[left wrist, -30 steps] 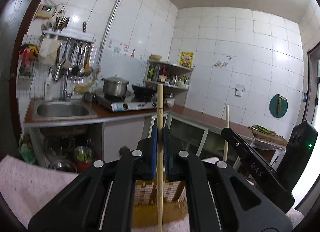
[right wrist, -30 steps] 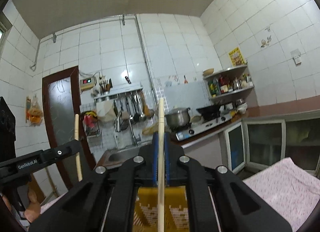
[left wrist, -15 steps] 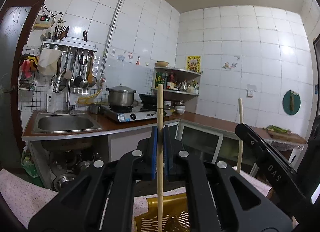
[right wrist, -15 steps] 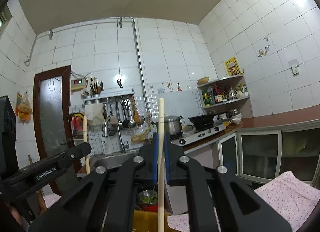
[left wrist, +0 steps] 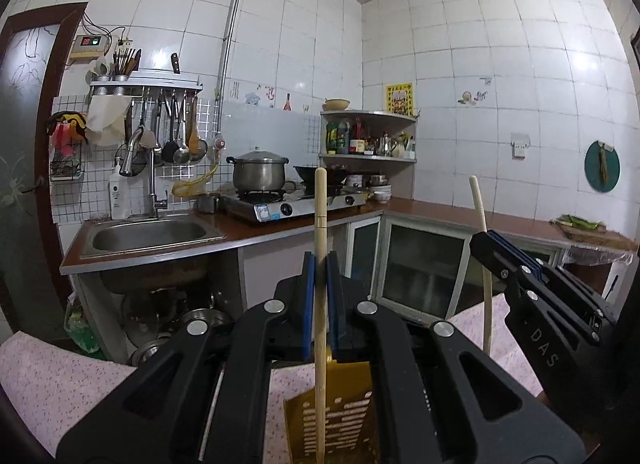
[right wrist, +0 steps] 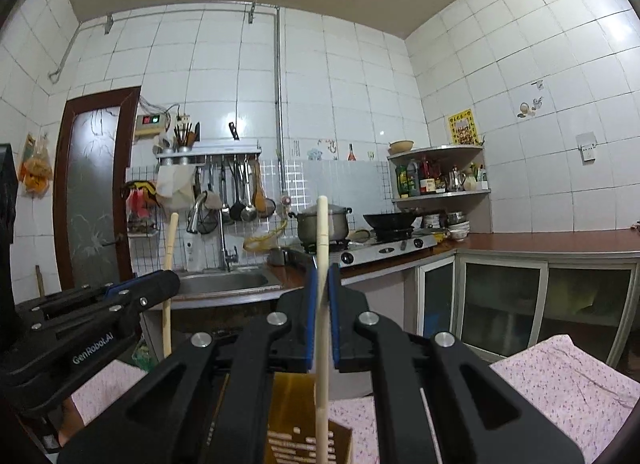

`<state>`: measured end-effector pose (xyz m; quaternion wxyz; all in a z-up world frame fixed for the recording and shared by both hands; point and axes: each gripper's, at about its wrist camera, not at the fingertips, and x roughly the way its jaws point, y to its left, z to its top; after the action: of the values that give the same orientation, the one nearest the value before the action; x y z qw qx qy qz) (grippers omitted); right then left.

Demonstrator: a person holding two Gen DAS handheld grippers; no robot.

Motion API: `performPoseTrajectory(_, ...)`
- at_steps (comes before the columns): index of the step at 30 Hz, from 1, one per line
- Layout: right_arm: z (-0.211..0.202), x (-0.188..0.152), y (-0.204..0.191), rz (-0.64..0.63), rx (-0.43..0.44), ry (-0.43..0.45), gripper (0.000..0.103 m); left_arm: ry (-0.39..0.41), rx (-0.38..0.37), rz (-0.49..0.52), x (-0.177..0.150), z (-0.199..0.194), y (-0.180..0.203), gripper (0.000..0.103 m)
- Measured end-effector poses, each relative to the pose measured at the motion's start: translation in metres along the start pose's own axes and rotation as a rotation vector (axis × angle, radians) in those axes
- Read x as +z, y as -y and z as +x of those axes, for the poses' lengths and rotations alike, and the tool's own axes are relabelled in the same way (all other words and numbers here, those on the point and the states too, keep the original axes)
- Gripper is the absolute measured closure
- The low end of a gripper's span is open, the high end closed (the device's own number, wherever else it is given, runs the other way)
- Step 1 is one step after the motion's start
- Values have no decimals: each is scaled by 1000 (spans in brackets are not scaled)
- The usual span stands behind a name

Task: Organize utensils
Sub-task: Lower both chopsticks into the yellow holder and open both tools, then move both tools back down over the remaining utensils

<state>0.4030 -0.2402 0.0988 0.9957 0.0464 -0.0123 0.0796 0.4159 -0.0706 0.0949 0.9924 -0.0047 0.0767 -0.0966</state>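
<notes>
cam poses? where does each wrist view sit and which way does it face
Left wrist: on the left gripper, roughly level, facing sink and stove; own fingers clamp a chopstick; right gripper at right.
Right wrist: on the right gripper, facing the same counter; left gripper at left.
Shared: sink, stove, yellow basket.

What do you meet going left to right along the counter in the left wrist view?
Soap bottle → faucet → sink → lidded pot → wok → stacked bowls → cutting board with greens.

Matt pale wooden chopstick (left wrist: 320, 224); matt black plastic left hand-held gripper (left wrist: 320, 276) with blue pads; perforated amber plastic basket (left wrist: 344, 416); speckled pink cloth (left wrist: 60, 384); glossy white wall tiles (left wrist: 480, 64); brushed steel sink (left wrist: 148, 234).
</notes>
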Motion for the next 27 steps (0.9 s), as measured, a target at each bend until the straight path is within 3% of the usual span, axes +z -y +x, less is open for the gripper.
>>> performPoseTrajectory(10,-9,-24,5,8,20,-105,96,-65,24,5,-20,-12,-4,95)
performPoseTrajectory(12,-15,-23,9,23,22,-133,95,-77,38,-2,-19,-20,-7,82)
performPoseTrajectory(13,-17,-22,9,23,22,-141,94,-73,54,-5,-18,-26,-9,65)
performPoseTrajectory(14,-22,-21,10,20,20,-151,85,-64,69,-10,-17,-34,-10,53)
performPoseTrajectory(15,-27,-20,11,21,15,-155,70,-61,74,-11,-17,-40,-11,52)
performPoseTrajectory(17,-37,-19,12,21,1,-163,59,-71,72,-14,-15,-51,-14,51)
performPoseTrajectory(19,-48,-19,11,12,-7,-186,59,-86,75,-25,-14,-64,-18,48)
performPoseTrajectory(20,-52,-20,10,12,-8,-192,59,-90,78,-30,-13,-69,-19,40)
performPoseTrajectory(23,-73,-22,9,7,-24,-220,59,-100,100,-48,-16,-89,-26,30)
performPoseTrajectory(27,-95,-24,11,31,-55,-290,54,-163,120,-74,-26,-113,-38,22)
